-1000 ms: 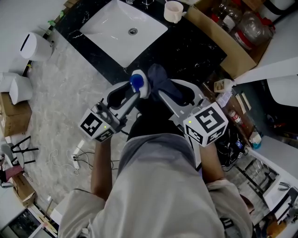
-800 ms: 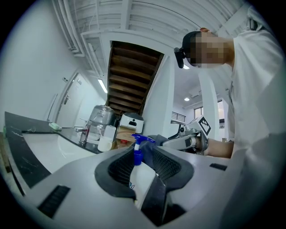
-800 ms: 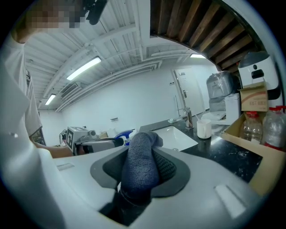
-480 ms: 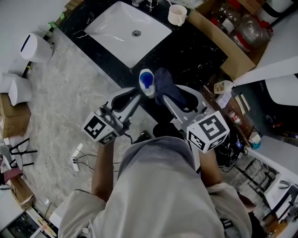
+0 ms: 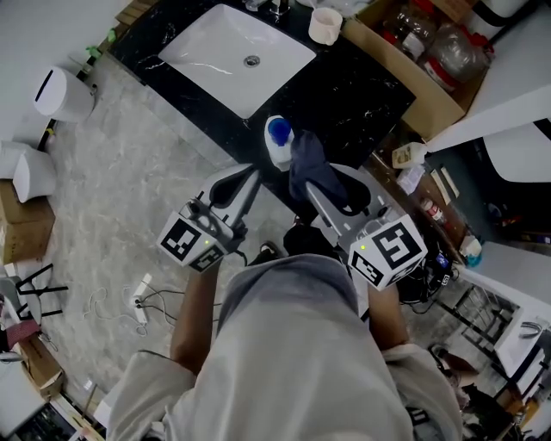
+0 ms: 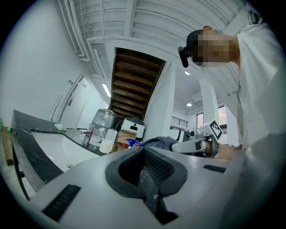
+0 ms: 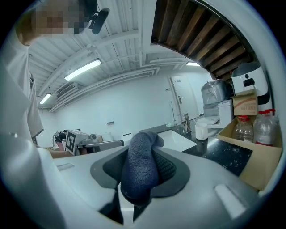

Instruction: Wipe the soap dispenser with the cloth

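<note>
Gripping the dark blue cloth (image 7: pixel 140 166) tight in your right tongs (image 5: pixel 312 189), you have your left tongs (image 5: pixel 256 177) just closed together on nothing, with the soap dispenser (image 5: pixel 277 142) upright at the black counter's (image 5: pixel 362 95) edge just past the left tips, right beside the cloth.

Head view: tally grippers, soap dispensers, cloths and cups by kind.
Grey two-jaw grippers: 2 (left gripper, right gripper)
White soap dispenser with blue pump: 1
Dark blue cloth: 1
White cup: 1
Total: 5
</note>
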